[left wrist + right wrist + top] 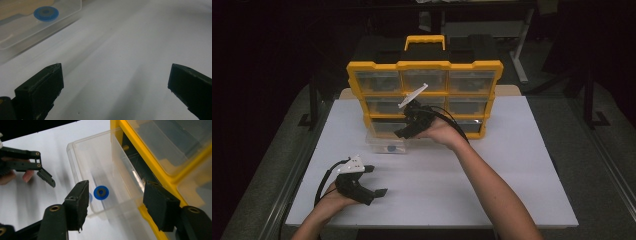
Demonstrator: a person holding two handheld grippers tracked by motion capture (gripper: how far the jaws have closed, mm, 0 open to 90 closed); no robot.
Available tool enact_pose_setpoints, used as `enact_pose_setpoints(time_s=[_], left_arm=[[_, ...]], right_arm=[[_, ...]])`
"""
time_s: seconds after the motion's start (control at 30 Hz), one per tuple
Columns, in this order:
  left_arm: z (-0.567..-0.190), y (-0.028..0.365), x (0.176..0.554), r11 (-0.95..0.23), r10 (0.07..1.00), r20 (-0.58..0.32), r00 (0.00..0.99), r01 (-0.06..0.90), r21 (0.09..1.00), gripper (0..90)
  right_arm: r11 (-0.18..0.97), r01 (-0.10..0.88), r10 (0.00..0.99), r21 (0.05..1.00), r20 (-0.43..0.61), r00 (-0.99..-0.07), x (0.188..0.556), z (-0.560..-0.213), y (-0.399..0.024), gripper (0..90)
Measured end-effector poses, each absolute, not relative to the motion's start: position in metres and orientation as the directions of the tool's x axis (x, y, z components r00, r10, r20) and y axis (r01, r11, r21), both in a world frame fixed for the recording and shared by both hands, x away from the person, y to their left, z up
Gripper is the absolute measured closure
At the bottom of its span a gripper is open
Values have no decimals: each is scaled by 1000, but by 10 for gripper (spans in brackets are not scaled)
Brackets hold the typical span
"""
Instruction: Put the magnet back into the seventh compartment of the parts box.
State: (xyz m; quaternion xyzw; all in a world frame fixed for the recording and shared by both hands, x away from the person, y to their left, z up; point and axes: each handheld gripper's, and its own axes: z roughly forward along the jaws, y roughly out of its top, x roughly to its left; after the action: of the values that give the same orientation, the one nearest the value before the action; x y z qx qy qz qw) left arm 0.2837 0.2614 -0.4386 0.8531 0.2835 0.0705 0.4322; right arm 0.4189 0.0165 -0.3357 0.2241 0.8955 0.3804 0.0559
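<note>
A yellow organiser (pixel 424 65) with clear drawers stands upright at the back of the white table (pixel 492 170). Its bottom-left clear drawer (pixel 384 145) is pulled out onto the table, and a small blue ring (pixel 390 148) lies inside. My right gripper (pixel 404 131) hovers over that drawer. In the right gripper view its jaws (pixel 116 192) stand open with nothing gripped, and the blue ring (pixel 101 192) rests on the drawer's floor (pixel 82 152) below them. At the front left, my left gripper (pixel 377 180) stays low over the table, open and empty (pixel 115 82).
The organiser's black body and yellow handle (pixel 425 40) rise behind its front. In the left gripper view the drawer (pixel 25 32) and blue ring (pixel 46 13) lie at the upper left. The left gripper (pixel 45 176) also shows in the right gripper view. Dark floor surrounds the table.
</note>
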Motion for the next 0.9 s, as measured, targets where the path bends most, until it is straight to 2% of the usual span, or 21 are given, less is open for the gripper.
enact_pose_setpoints(time_s=[0.23, 0.27, 0.47, 0.9], left_arm=[[-439, 261, 284, -461, 545, -133, 828, 428, 778, 0], [-439, 261, 284, -461, 544, -130, 829, 425, 779, 0], [-439, 261, 283, -464, 544, -128, 829, 424, 778, 0], [-439, 262, 284, -463, 542, -130, 830, 424, 778, 0]], right_arm=[[599, 359, 453, 716, 68, -889, 412, -337, 2, 306], [593, 356, 451, 722, 68, -890, 409, -339, -5, 271], [567, 372, 472, 735, 81, -878, 403, -344, -19, 210], [528, 382, 501, 758, 85, -861, 392, -353, -36, 128]])
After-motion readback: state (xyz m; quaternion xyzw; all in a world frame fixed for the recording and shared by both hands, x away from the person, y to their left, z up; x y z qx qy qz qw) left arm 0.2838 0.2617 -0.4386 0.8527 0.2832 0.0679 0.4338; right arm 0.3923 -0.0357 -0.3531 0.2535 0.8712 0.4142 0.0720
